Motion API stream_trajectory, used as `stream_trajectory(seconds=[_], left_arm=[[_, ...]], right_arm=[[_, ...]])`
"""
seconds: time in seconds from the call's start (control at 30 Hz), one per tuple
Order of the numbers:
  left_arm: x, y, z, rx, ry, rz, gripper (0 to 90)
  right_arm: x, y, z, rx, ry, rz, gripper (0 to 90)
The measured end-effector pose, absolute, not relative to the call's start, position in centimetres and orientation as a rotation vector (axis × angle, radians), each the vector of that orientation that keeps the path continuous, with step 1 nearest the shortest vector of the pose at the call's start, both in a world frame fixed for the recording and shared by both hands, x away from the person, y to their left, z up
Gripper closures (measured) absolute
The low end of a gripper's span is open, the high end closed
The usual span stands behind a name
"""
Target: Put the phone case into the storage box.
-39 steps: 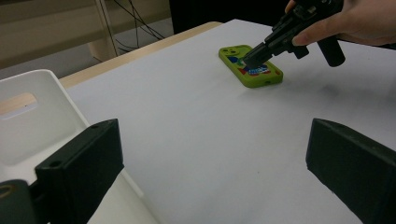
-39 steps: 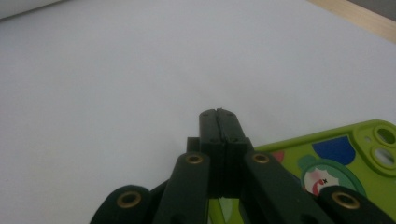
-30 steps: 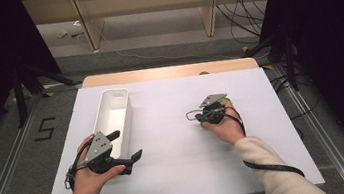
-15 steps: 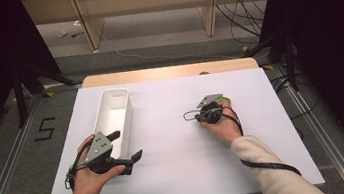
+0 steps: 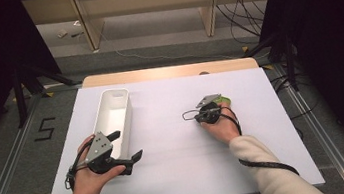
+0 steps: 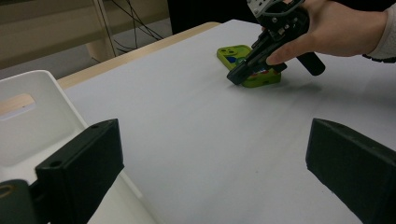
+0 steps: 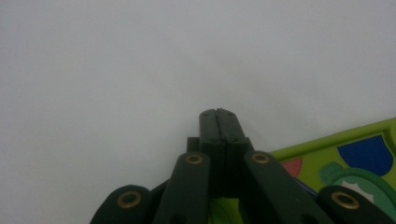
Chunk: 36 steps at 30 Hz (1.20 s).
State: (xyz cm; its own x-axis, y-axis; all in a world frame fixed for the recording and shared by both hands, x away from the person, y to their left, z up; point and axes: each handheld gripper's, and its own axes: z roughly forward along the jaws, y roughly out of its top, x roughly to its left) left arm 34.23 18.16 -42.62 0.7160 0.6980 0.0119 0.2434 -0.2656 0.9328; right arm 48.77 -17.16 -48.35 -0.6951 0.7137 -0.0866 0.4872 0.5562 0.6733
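On the desk (image 5: pixel 178 161): right gripper (image 6: pixel 236 76), jaws together, nudging green phone case (image 6: pixel 243 63); left gripper (image 5: pixel 126 151) apart, idle by white bin (image 5: pixel 112 116). Next, probably: reopening to grasp.

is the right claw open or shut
Shut: the right claw has its jaws pressed together with nothing between them, tips at the green phone case.
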Motion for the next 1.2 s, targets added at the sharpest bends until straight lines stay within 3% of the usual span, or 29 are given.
stream_trajectory(seconds=[1.2], left_arm=[[34.2,18.2,-42.5,1.83,0.734,0.526,3.5]], right_arm=[[48.3,-18.9,-47.7,1.121,2.492,0.802,90.0]])
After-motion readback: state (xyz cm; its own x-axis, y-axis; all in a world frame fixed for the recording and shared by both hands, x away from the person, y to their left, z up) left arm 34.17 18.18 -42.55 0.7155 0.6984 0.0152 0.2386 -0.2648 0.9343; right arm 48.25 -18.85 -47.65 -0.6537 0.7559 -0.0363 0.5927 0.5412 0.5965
